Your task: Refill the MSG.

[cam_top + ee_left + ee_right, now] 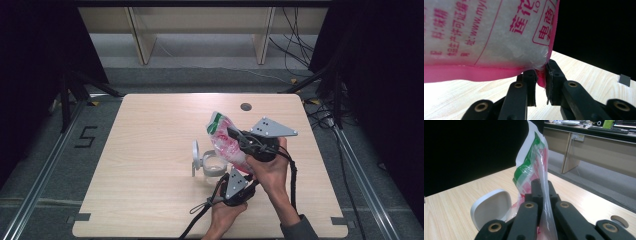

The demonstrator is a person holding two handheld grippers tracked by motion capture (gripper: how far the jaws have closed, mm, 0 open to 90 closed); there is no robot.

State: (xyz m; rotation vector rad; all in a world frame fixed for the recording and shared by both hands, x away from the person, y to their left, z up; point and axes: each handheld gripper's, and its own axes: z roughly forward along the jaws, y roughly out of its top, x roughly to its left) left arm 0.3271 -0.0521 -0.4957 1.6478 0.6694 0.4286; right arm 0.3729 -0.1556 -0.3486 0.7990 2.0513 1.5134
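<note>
Bag (226,141) of white granules, pinched at opposite edges by both grippers' closed fingers, hangs tilted above the open-lidded container (214,165) on the desk (150,150), pouring apparently not finished.

Bare tabletop (150,150) across left half and along far edge: open passage there. Near-centre crowded: clear container (215,167) with upright white lid (195,156) just left of it, bag (225,142) slanting above, pinched at both ends by left gripper (239,181) and right gripper (239,136). Cables trailing toward near edge. Small dark hole (245,106) flush, no obstacle.
</note>
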